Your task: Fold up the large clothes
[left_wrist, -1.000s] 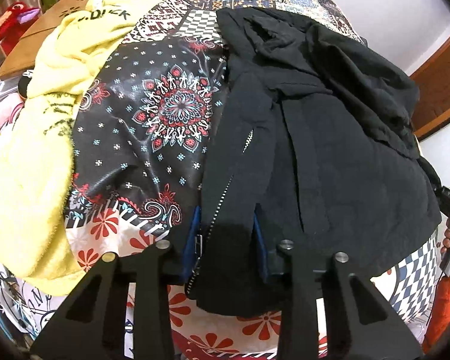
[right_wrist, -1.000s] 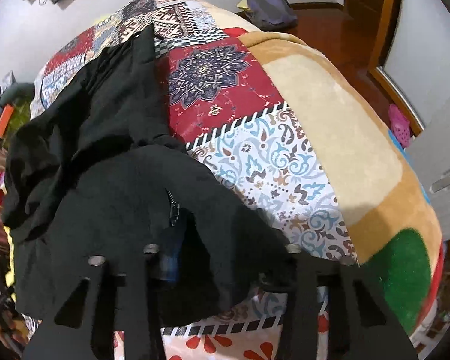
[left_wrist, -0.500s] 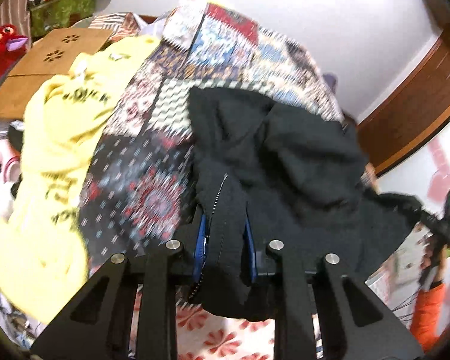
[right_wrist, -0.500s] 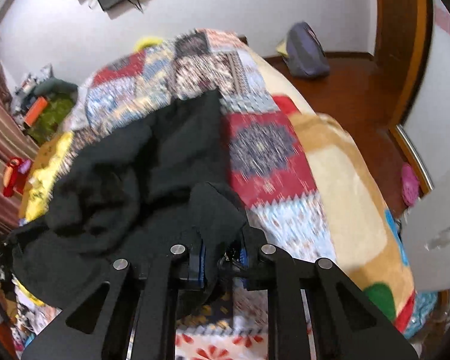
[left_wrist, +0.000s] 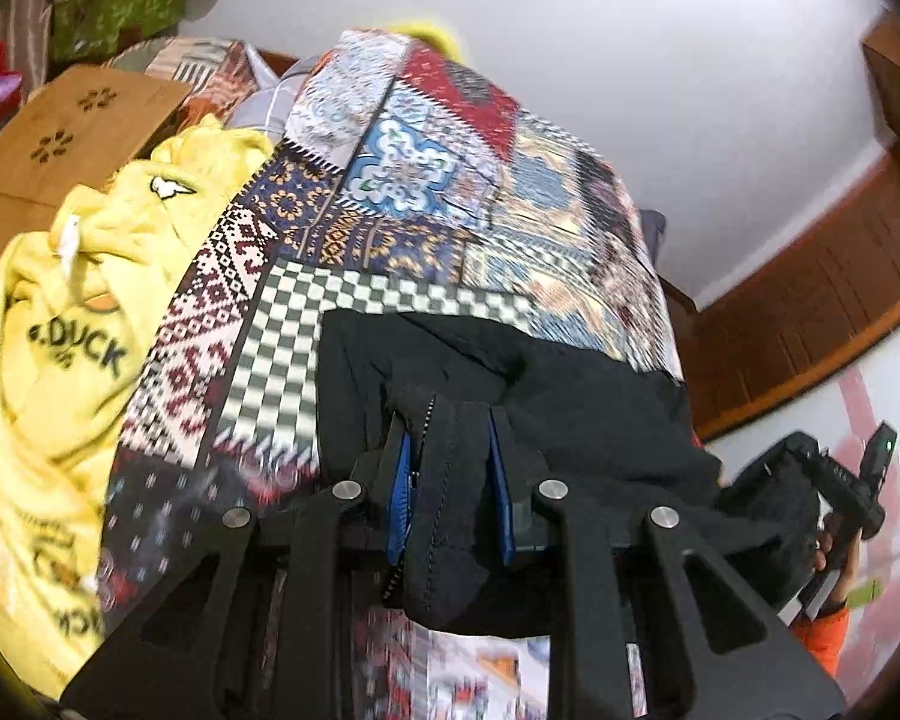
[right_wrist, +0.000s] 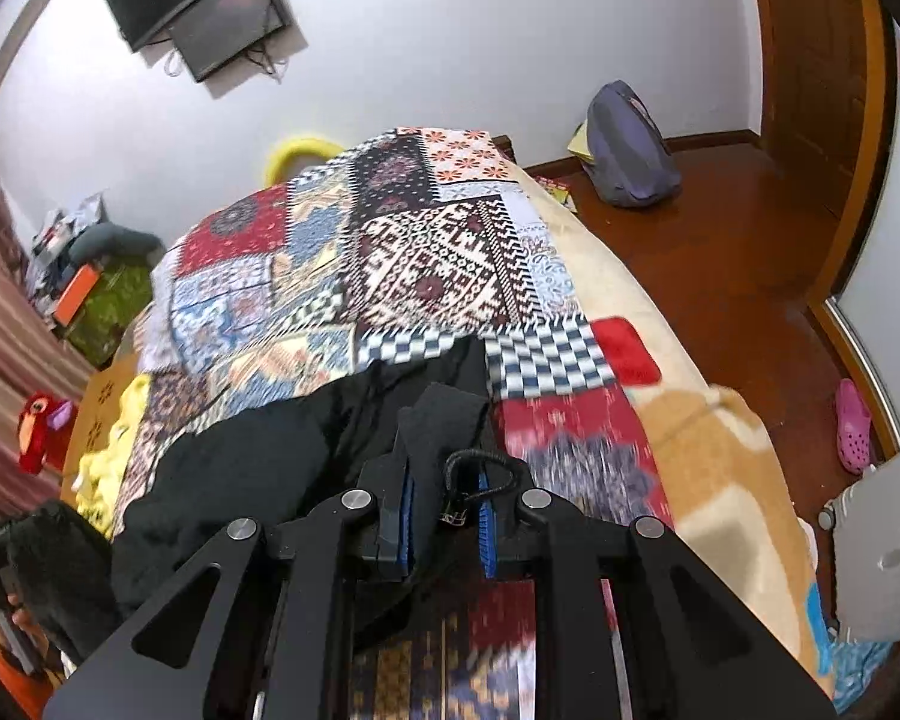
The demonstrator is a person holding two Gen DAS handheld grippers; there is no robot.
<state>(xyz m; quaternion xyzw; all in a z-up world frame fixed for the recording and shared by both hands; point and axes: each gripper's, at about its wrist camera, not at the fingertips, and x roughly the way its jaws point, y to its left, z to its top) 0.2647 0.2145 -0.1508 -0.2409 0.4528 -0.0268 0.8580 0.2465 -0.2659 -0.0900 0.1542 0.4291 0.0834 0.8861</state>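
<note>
A large black zip jacket (left_wrist: 594, 402) hangs raised over the patchwork bedspread (left_wrist: 450, 180). My left gripper (left_wrist: 450, 480) is shut on its zipper edge, with cloth bunched between the blue pads. My right gripper (right_wrist: 444, 504) is shut on another edge of the same jacket (right_wrist: 258, 456), with a black drawcord looped at the pads. The jacket stretches between the two grippers. The right gripper also shows at the right edge of the left wrist view (left_wrist: 834, 498).
A yellow duck-print garment (left_wrist: 72, 348) lies on the bed's left side. A cardboard box (left_wrist: 60, 144) and a red plush toy (right_wrist: 42, 426) stand left of the bed. A grey backpack (right_wrist: 624, 150) and a pink shoe (right_wrist: 852, 426) lie on the wooden floor to the right.
Both grippers have closed on the jacket's near edge and lifted it up and forward, towards the far end of the bed. More of the bedspread shows beyond the jacket.
</note>
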